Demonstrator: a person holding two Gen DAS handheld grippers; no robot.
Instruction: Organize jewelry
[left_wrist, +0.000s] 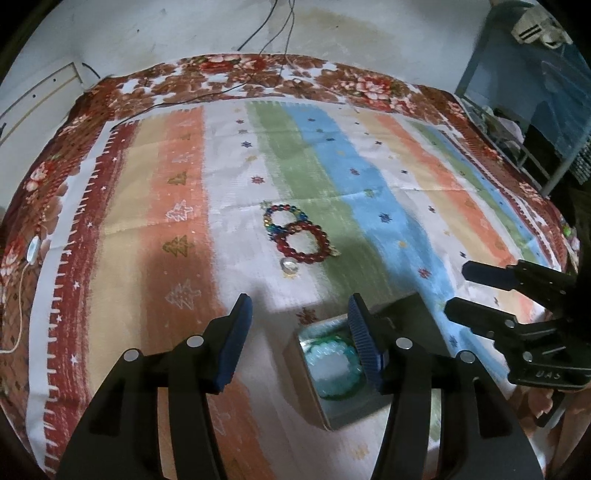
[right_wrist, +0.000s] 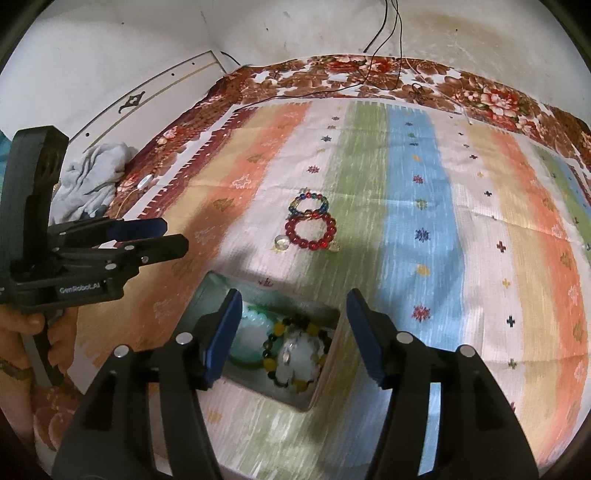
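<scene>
Right wrist view: box (right_wrist: 325, 373) open just under right gripper (right_wrist: 291, 336); inside, pale green bracelet (right_wrist: 251, 343), dark-and-yellow bead bracelet (right_wrist: 291, 350) around a white piece (right_wrist: 303, 354). Fingers spread, holding nothing. Left gripper (right_wrist: 162, 236) at frame left, held by hand (right_wrist: 40, 332), fingers apart, empty. Grey cloth (right_wrist: 96, 177) at far left bed edge.

Left wrist view: same box (left_wrist: 314, 380) partly hidden behind right finger of left gripper (left_wrist: 301, 339); only green bracelet (left_wrist: 332, 365) visible there. Right gripper (left_wrist: 469, 291) at frame right, open.

Both views: red bracelet (right_wrist: 311, 232) and multicolour bracelet (right_wrist: 308, 205) touching, flat on striped cloth (right_wrist: 417, 221) beyond box; clear ring (right_wrist: 282, 242) just beside red one. Cables (right_wrist: 384, 44) down wall at back. Shelf unit (left_wrist: 517, 110) at right of bed.
</scene>
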